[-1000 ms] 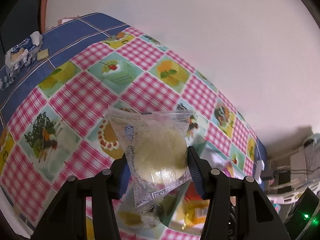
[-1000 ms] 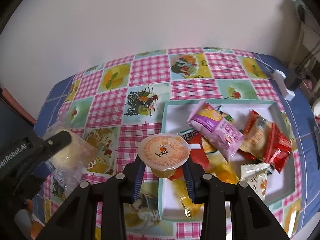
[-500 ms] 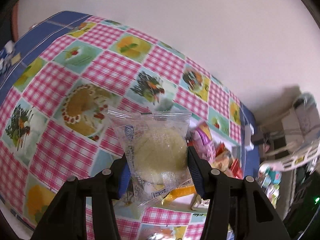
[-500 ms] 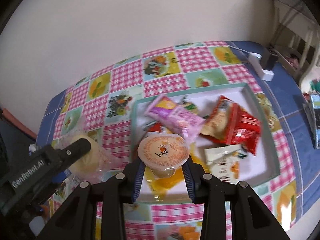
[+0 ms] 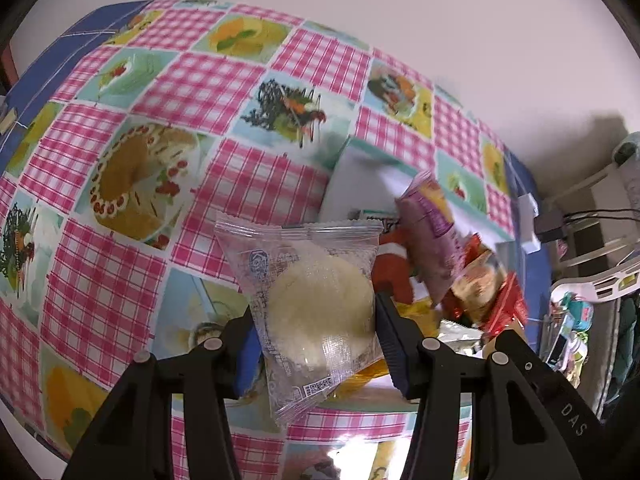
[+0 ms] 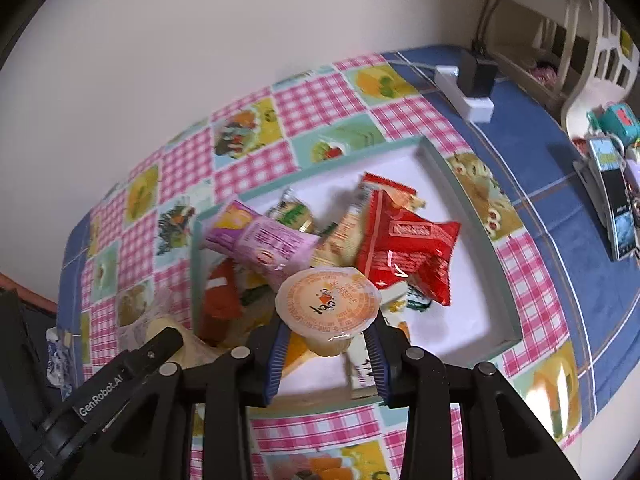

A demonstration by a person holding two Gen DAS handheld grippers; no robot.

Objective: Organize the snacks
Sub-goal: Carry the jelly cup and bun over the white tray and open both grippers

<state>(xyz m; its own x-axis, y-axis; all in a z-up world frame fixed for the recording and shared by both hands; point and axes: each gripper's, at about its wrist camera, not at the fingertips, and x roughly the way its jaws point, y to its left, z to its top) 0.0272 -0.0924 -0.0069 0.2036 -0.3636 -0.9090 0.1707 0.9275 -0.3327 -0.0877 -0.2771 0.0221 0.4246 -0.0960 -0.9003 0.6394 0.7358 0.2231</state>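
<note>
The left gripper (image 5: 316, 320) is clamped on a clear-wrapped pale round cake (image 5: 316, 308), its blue-padded fingers (image 5: 390, 344) pressing both sides of the packet, held in the air above the checked tablecloth (image 5: 120, 220) just beside the left edge of the tray (image 6: 472, 216). The right gripper (image 6: 326, 356) grips a jelly cup (image 6: 328, 304) with an orange printed lid, raised over the near part of the tray. In the tray lie a purple packet (image 6: 264, 244), a red packet (image 6: 404, 248) and several others heaped together; one low in the pile seems orange, though blur makes it unclear. A white power strip (image 6: 464, 94) rests on the blue cloth beyond
</note>
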